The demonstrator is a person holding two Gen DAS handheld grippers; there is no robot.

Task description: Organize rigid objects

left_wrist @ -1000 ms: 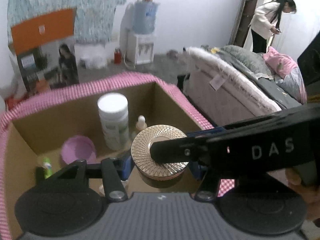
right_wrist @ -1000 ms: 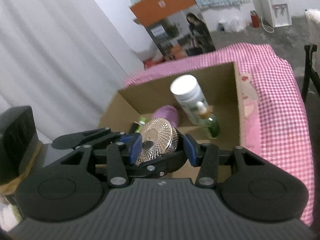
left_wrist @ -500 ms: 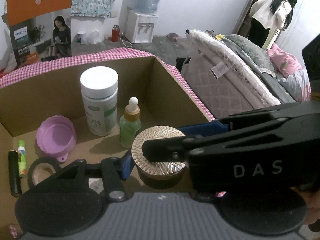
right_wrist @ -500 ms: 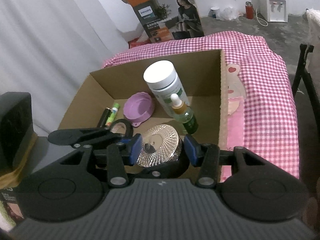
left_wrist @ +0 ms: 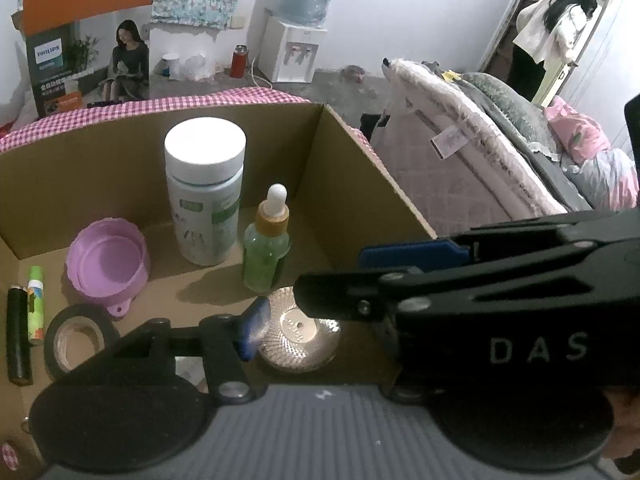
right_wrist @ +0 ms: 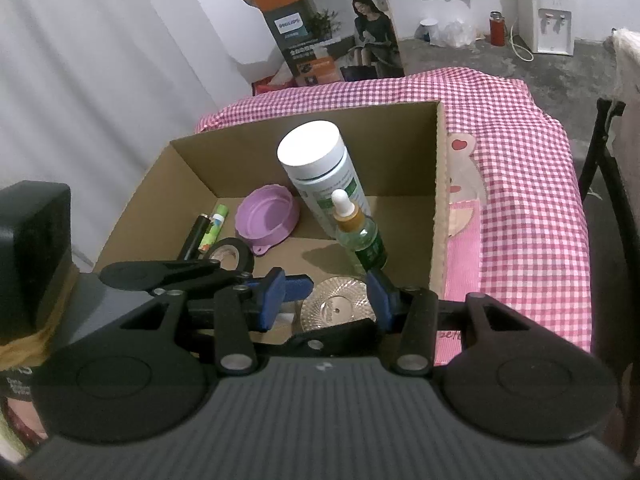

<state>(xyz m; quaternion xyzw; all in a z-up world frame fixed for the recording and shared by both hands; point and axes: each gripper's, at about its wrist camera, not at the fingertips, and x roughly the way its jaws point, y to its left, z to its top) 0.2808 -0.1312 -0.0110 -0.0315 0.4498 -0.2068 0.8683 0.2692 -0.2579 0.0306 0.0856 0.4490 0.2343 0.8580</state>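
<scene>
A round jar with a ribbed gold lid [left_wrist: 298, 336] [right_wrist: 336, 306] sits level on the floor of the open cardboard box [right_wrist: 438, 200], near its front right corner. My left gripper [left_wrist: 316, 332] hangs just above the jar. Its left blue pad [left_wrist: 252, 332] overlaps the lid's left edge, and its other finger is hidden behind the right gripper. My right gripper [right_wrist: 326, 300] crosses from the right and straddles the jar. Its right pad [right_wrist: 378, 298] is at the lid's edge, while a gap shows beside its left pad [right_wrist: 274, 300]. Neither pair of jaws presses the jar.
In the box stand a white-capped bottle [left_wrist: 204, 188] and a green dropper bottle [left_wrist: 266, 248], close behind the jar. To the left lie a purple bowl [left_wrist: 108, 256], a black tape roll [left_wrist: 76, 336], a lip balm [left_wrist: 35, 304] and a black lighter [left_wrist: 18, 332]. A pink checked cloth [right_wrist: 520, 160] covers the table.
Both grippers came down into the box with the jar. The jar was higher and tilted between the pads. It now looks smaller, level and lower, out of their grip.
</scene>
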